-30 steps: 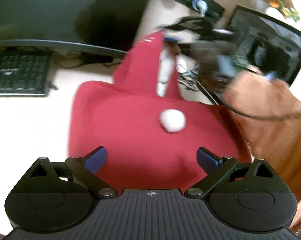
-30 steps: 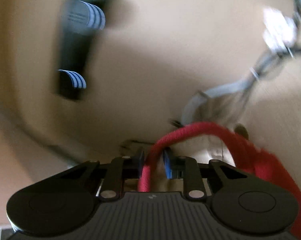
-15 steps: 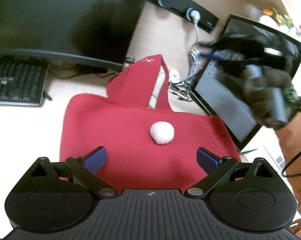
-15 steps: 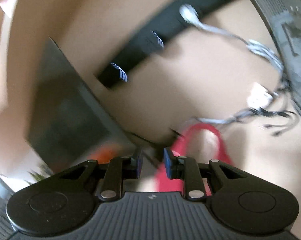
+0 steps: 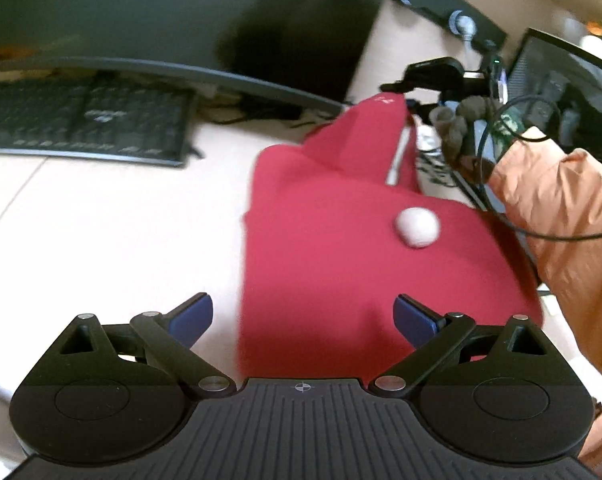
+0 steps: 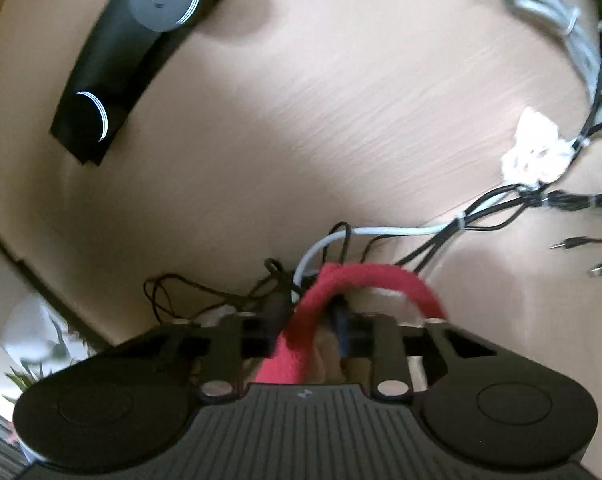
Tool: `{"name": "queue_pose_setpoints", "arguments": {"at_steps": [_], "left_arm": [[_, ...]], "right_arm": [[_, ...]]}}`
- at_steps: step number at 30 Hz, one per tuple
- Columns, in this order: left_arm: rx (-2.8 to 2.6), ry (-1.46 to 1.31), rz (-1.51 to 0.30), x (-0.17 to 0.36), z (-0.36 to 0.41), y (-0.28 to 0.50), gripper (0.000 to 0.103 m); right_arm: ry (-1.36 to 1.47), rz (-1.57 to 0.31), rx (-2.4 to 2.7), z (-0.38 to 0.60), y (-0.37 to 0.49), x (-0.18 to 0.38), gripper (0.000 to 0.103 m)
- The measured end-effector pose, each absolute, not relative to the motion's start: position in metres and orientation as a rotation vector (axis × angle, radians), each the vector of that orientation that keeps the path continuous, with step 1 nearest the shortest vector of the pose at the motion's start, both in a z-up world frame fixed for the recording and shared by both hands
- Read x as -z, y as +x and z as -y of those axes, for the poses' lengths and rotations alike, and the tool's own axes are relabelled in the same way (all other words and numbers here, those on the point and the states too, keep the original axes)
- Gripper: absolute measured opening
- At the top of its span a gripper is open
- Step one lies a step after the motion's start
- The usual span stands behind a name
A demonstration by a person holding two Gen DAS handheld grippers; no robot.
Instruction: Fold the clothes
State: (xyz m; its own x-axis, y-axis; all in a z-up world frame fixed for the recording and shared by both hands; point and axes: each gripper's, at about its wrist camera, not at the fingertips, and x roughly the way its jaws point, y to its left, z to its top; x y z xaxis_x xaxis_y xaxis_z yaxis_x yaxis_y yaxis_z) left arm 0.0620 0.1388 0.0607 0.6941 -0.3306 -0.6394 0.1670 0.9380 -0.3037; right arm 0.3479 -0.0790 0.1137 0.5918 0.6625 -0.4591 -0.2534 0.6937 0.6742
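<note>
A red hooded garment (image 5: 341, 240) lies on the pale desk, with a white pompom (image 5: 417, 227) on it and its hood lifted at the far end. My left gripper (image 5: 303, 316) is open and empty, hovering over the garment's near edge. My right gripper (image 6: 307, 328) is shut on the red hood edge (image 6: 365, 276), and it shows in the left wrist view (image 5: 405, 88) held by a gloved hand at the hood's tip.
A keyboard (image 5: 81, 120) and a large monitor (image 5: 161, 12) stand at the back left. A second screen (image 5: 573, 80) is at the right. Tangled cables (image 6: 541, 196) and a black power strip (image 6: 133, 40) lie behind the hood. An orange sleeve (image 5: 561, 216) crosses the right side.
The right gripper had let go of the hood half a second ago and now grips its edge again. The left gripper has shifted left, so the garment sits further right.
</note>
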Motion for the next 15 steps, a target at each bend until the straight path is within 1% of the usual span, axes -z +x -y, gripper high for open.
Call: {"name": "queue_pose_setpoints", "arguments": {"at_steps": [4,8,10,13,15], "left_arm": [[0.247,-0.256,-0.761,-0.057,-0.15,0.061,0.1],[0.268,-0.282,-0.744,-0.058,-0.15,0.072,0.1],[0.283,-0.299,-0.728,-0.061,-0.148,0.08,0.1],[0.301,-0.321,-0.692,-0.07,-0.15,0.09,0.1],[0.309,-0.335,-0.667,-0.076,-0.151,0.095,0.1]], "right_arm": [[0.615,-0.637,-0.692,0.092,0.325,-0.14,0.014],[0.601,-0.511,-0.898,0.118,0.255,-0.187,0.014],[0.551,-0.467,-0.988,0.128,0.215,-0.209,0.014],[0.461,-0.452,-1.072,0.137,0.16,-0.222,0.014],[0.417,-0.482,-1.107,0.141,0.129,-0.217,0.014]]}}
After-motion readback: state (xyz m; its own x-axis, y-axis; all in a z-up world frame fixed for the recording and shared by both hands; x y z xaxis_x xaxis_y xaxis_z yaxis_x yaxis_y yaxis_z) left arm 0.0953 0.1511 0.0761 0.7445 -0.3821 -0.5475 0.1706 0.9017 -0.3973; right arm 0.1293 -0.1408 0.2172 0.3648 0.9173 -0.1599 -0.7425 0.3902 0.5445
